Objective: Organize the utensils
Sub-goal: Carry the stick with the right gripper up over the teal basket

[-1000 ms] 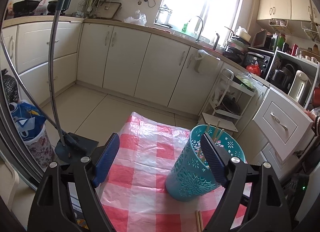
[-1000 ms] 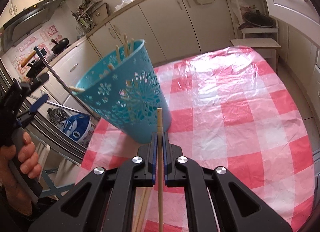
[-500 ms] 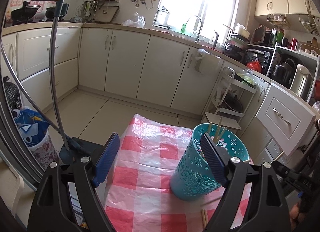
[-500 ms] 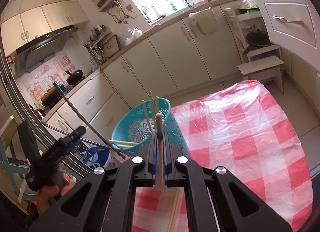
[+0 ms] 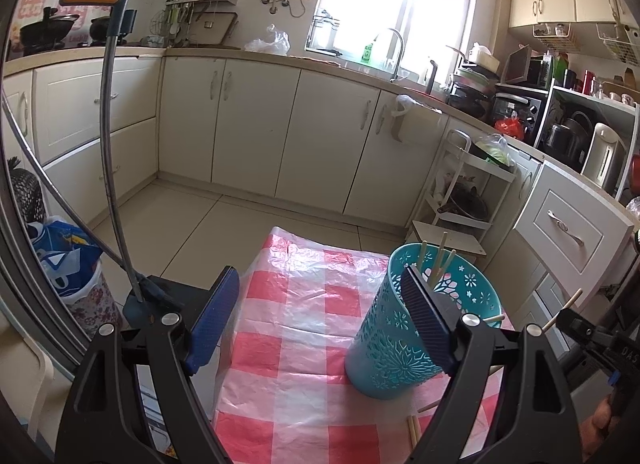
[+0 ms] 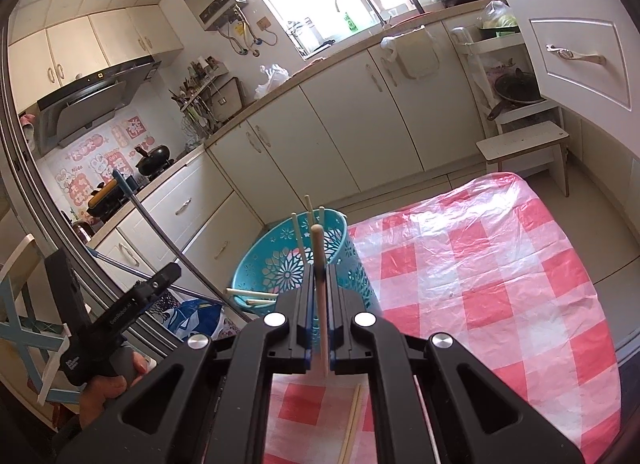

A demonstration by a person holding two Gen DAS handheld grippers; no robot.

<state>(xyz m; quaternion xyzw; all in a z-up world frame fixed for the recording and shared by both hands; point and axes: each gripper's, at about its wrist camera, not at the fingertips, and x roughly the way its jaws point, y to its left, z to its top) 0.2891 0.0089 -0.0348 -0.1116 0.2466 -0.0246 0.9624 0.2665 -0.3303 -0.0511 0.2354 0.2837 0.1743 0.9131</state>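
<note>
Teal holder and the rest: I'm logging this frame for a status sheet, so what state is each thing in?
teal holder: upright on the checked cloth, several chopsticks standing inside.
held chopstick: clamped, pointing toward the holder.
right gripper: shut on the held chopstick.
left gripper: open, empty.
loose chopsticks: lying flat on the cloth.
checked cloth: spread over the table, wrinkled.
</note>
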